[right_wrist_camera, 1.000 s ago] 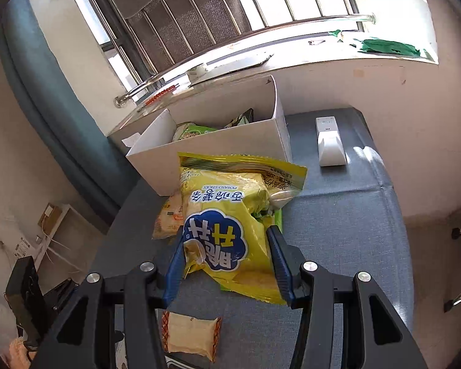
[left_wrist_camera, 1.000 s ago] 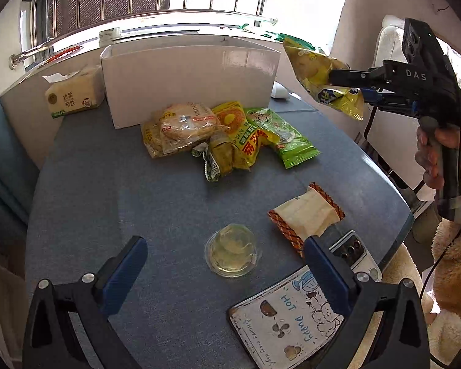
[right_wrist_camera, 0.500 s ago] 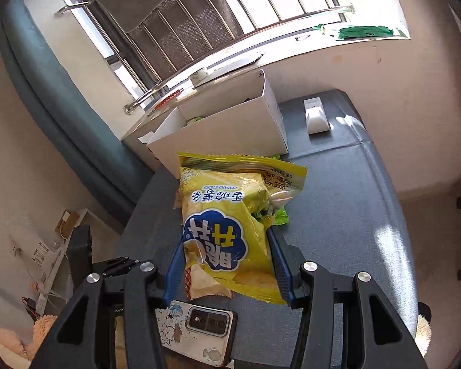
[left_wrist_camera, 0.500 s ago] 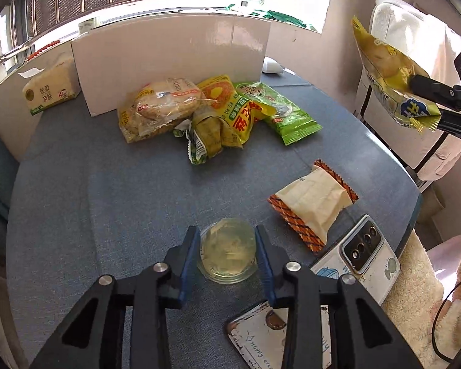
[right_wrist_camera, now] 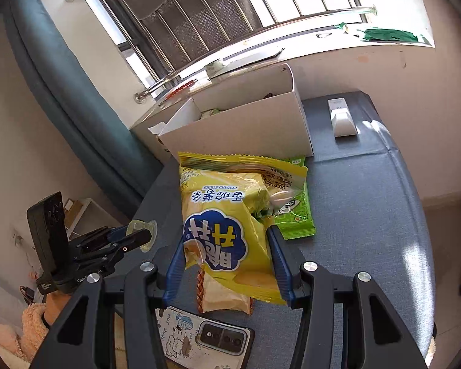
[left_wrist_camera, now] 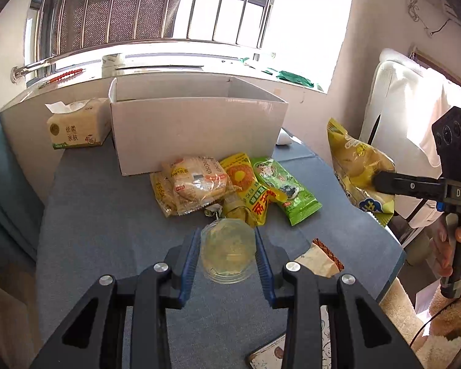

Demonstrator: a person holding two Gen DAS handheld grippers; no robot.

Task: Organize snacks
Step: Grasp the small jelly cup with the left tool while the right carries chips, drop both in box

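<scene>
Two grippers, both loaded. Nearest me, my left gripper (left_wrist_camera: 227,250) has its blue pads closed down on the jelly cup (left_wrist_camera: 228,250), a small clear lidded pudding tub, held across its round wall. In the right wrist view the cup hangs clear of the worktop (left_wrist_camera: 107,215). I judge it light but slick and squashy: thin plastic, film lid, wet filling (too much squeeze could buckle the wall or pop the seal). Hold at the widest part under the rim, keep it level.

My right gripper (right_wrist_camera: 226,261) is clamped on the potato stick bag (right_wrist_camera: 227,215), yellow, puffed with air, taken near one end with the rest standing forward past the fingertips. It should be very light, crinkly and slippery; contents brittle, so pinch the bag's edge, not the belly. From the left wrist view it is held off the worktop's right edge.

Just beyond the fingers lies a beige wafer packet (left_wrist_camera: 318,258) with a brown crimped edge, flat on the worktop, beside a phone (right_wrist_camera: 206,335) in a cartoon case.

Mid-distance: a heap of soft pouches, bread roll pack (left_wrist_camera: 196,184), yellow-red pouch (left_wrist_camera: 246,190), green pouch (left_wrist_camera: 282,189), overlapping and touching the box front.

Further: white cardboard box (left_wrist_camera: 196,135), open-topped, some packets already inside. Tissue pack (left_wrist_camera: 76,126) to its left, a white remote (right_wrist_camera: 341,117) to its right. Windowsill behind.
</scene>
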